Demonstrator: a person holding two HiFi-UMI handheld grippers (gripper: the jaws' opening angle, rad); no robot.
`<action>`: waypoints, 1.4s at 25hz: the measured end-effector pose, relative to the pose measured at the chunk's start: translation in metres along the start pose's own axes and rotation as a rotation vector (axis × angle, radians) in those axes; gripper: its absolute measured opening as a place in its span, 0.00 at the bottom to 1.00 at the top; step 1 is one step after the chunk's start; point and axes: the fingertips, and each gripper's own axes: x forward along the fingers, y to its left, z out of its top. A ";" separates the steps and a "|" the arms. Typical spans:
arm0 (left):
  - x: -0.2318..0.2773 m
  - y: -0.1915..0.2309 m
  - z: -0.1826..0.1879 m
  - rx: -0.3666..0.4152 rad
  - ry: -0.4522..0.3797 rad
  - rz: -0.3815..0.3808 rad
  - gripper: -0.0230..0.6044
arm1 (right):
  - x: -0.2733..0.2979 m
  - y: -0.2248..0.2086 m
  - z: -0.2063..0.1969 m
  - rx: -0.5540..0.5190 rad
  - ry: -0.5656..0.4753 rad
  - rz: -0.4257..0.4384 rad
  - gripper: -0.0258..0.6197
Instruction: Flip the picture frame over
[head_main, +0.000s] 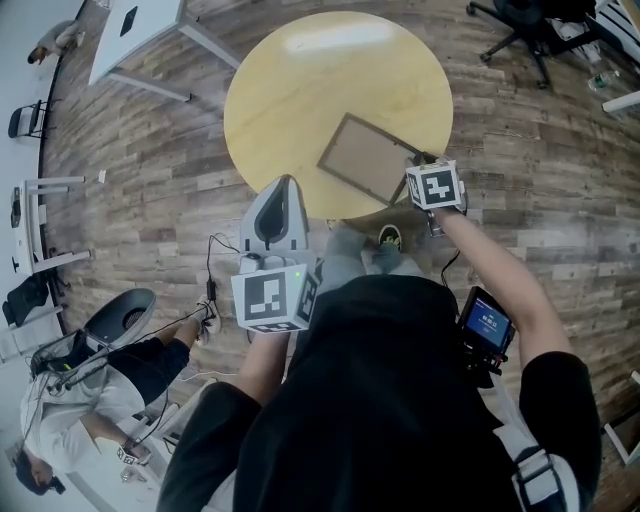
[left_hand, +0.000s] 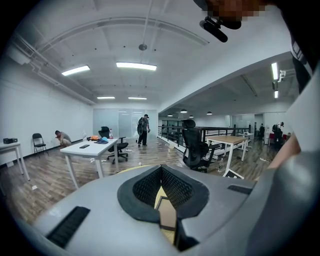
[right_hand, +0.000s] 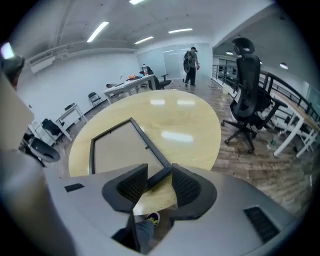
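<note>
The picture frame (head_main: 365, 158) lies flat on the round yellow table (head_main: 300, 90) with its brown backing up, near the table's front right edge. My right gripper (head_main: 420, 160) is at the frame's near right corner. In the right gripper view the dark frame (right_hand: 122, 147) reaches that corner between the two pads of my right gripper (right_hand: 159, 182), which stand apart and do not press on it. My left gripper (head_main: 285, 182) hangs at the table's near edge, left of the frame, tips together and holding nothing. A strip of the frame (left_hand: 167, 215) shows behind its pads (left_hand: 145, 187).
A black office chair (head_main: 525, 25) stands on the wooden floor at the far right, and a white desk (head_main: 140, 30) at the far left. A person (head_main: 90, 400) sits low at the near left. Another office chair (right_hand: 247, 110) is beyond the table.
</note>
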 end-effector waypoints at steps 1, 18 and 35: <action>0.000 0.000 0.000 0.000 -0.001 0.001 0.07 | 0.000 0.001 0.002 -0.042 -0.009 -0.003 0.27; 0.003 -0.032 0.050 -0.012 -0.120 -0.082 0.07 | -0.207 0.071 0.159 -0.465 -0.719 -0.020 0.12; 0.003 -0.093 0.068 0.017 -0.139 -0.171 0.07 | -0.297 0.062 0.149 -0.348 -0.838 0.120 0.07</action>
